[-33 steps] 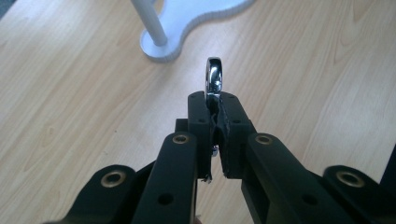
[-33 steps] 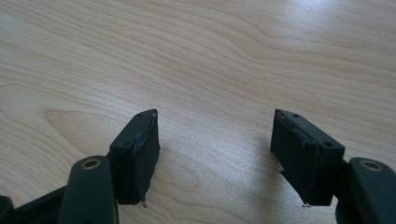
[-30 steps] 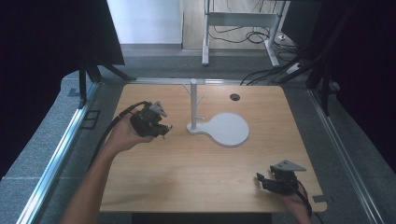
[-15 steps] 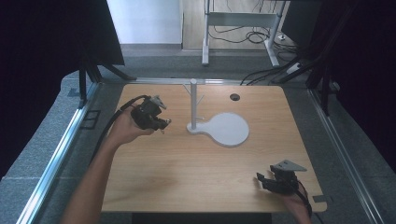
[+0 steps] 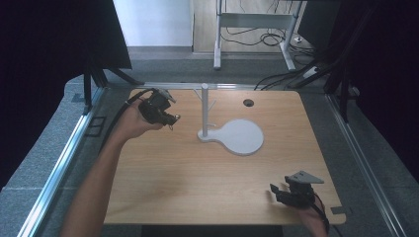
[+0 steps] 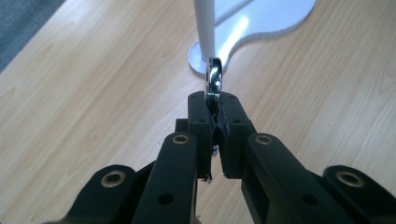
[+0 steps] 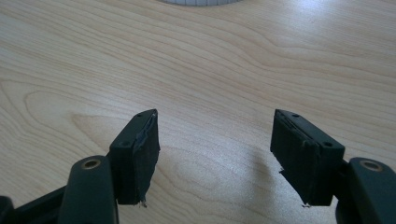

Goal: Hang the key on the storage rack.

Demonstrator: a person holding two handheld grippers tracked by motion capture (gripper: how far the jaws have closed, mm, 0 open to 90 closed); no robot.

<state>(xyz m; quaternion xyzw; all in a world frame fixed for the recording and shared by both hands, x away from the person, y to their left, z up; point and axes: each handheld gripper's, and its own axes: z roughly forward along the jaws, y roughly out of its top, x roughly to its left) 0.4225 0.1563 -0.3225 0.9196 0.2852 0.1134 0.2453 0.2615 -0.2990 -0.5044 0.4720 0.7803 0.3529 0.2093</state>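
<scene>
Left gripper [image 5: 170, 117]: jaws clenched on a small metal ring [image 6: 214, 78], pinched by its lower edge so that most of the loop stands clear above the pads; probably held so to leave the opening free to slip over a peg; hovers above the table's left rear, aimed at the stand.
Metal ring: shiny, seen edge-on in the left gripper view; just short of the post and apart from it; a thin dangling piece below the jaws may belong to it, too small to tell.
Stand [image 5: 204, 112]: white upright post with short side pegs near its top, on a flat white base [image 5: 242, 137] that widens to a round pad on the right; set mid-table, within reach of either hand; likely the hanging place for the ring.
Right gripper [image 7: 215, 154]: jaws released and wide apart, nothing between them; rests low at the table's near right edge, well apart from the stand; seemingly idle, kept out of the way.
Table [image 5: 197, 182]: pale wood, otherwise bare around the stand; a small dark hole [image 5: 248, 102] near the rear edge.
</scene>
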